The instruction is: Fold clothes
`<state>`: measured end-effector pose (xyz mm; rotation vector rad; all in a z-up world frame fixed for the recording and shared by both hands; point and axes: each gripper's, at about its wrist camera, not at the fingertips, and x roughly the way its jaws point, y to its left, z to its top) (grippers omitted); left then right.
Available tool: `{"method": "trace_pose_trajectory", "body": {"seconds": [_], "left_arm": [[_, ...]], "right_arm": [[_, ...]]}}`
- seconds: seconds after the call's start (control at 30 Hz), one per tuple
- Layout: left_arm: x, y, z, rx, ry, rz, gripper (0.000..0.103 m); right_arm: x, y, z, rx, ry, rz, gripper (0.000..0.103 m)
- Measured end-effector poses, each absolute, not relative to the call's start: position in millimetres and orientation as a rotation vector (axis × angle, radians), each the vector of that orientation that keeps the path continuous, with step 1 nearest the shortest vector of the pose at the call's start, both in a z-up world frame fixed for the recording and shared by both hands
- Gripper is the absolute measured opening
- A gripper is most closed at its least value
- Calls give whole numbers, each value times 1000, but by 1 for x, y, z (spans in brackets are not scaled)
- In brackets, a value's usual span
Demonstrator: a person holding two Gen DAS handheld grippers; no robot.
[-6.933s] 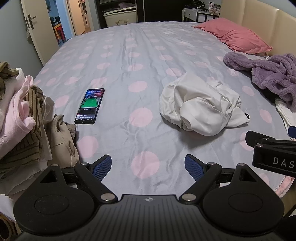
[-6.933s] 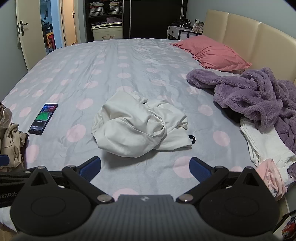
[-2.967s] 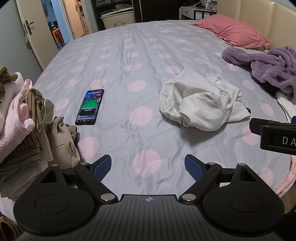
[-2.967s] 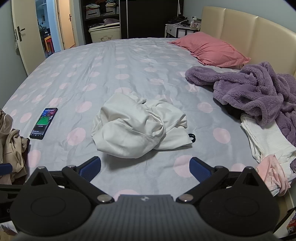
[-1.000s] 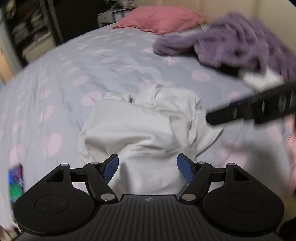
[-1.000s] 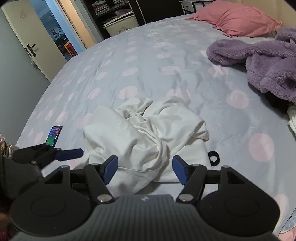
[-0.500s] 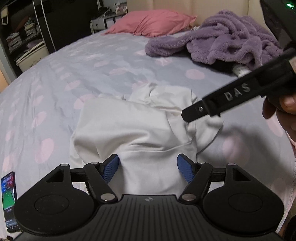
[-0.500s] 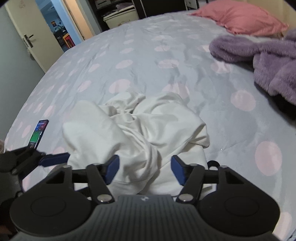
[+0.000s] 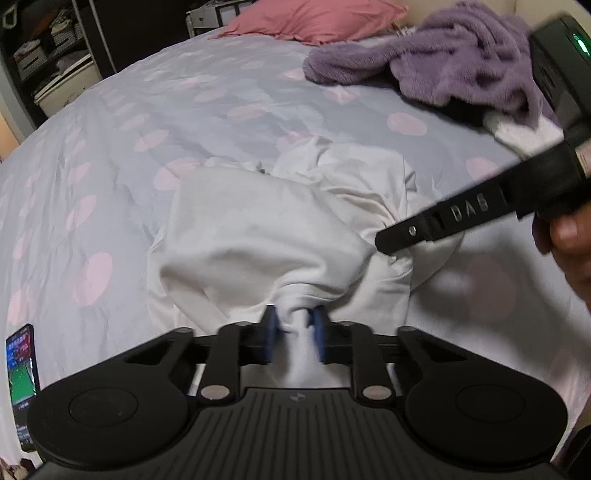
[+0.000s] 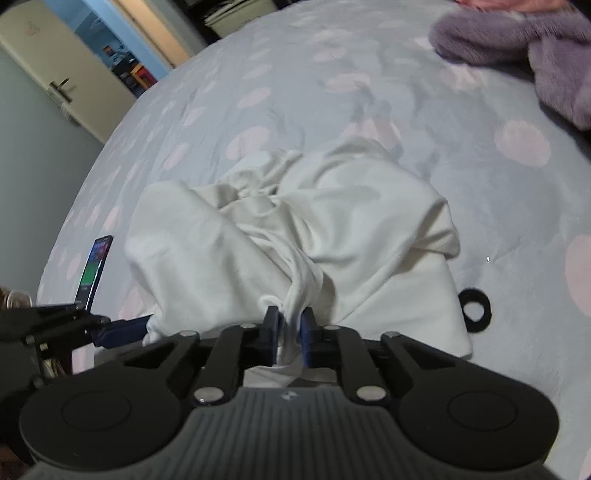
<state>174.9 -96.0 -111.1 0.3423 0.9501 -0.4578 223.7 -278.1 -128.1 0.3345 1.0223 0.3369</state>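
A crumpled white garment [image 9: 280,229] [image 10: 332,229] lies in a heap on the grey bed sheet with pink dots [image 9: 207,110]. My left gripper [image 9: 293,326] is closing on a bunched fold at the garment's near edge, its blue pads pressing the cloth. My right gripper [image 10: 290,326] is closing too, pinching another gathered fold of the same garment. In the left wrist view the right gripper's black finger [image 9: 443,218] reaches over the garment's right side, with a hand [image 9: 569,236] behind it. The left gripper [image 10: 122,328] shows at the left of the right wrist view.
A phone [image 9: 22,373] [image 10: 94,269] with a lit screen lies on the sheet to the left. A purple fleece robe [image 9: 443,62] [image 10: 535,48] and a pink pillow [image 9: 314,16] lie at the far right. A black hair tie [image 10: 476,304] sits right of the garment.
Both grippers went from open around the garment's near edge to closed on folds of it. The right gripper came lower and closer to the cloth.
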Motion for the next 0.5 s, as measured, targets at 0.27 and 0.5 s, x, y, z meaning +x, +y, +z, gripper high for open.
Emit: {"method": "trace_pose_trajectory", "body": {"seconds": [0.27, 0.5], "left_arm": [[159, -74, -55, 272, 820, -452, 9], [118, -34, 30, 140, 585, -411, 9]], "right_arm": [[201, -277, -51, 375, 823, 400, 11], [161, -266, 42, 412, 580, 510, 11]]}}
